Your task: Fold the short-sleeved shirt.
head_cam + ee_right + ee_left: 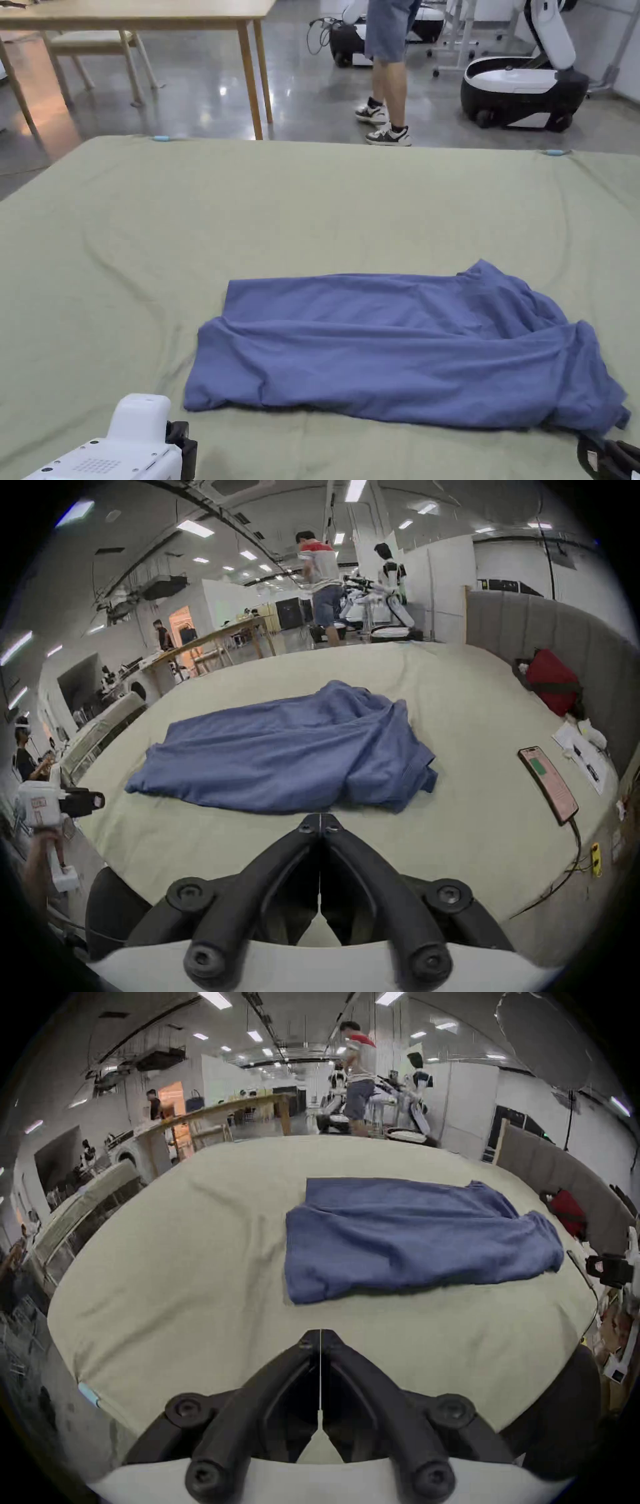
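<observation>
A blue short-sleeved shirt [400,350] lies folded lengthwise and rumpled on the green-covered bed [312,206], its bunched end at the right. In the left gripper view the shirt [408,1238] lies ahead and to the right, and my left gripper [320,1333] is shut with nothing in it, short of the shirt's near edge. My right gripper [321,817] is shut too, empty, its tips just before the shirt's [284,750] near edge. In the head view the left gripper [184,437] sits at the bottom left and the right gripper [603,456] at the bottom right corner.
A phone [549,785] on a cable lies on the bed to the right, with papers [581,757] and a red bag [550,681] by a grey headboard [571,636]. Beyond the bed stand a person [387,69], a wooden table [144,19] and a white robot [531,75].
</observation>
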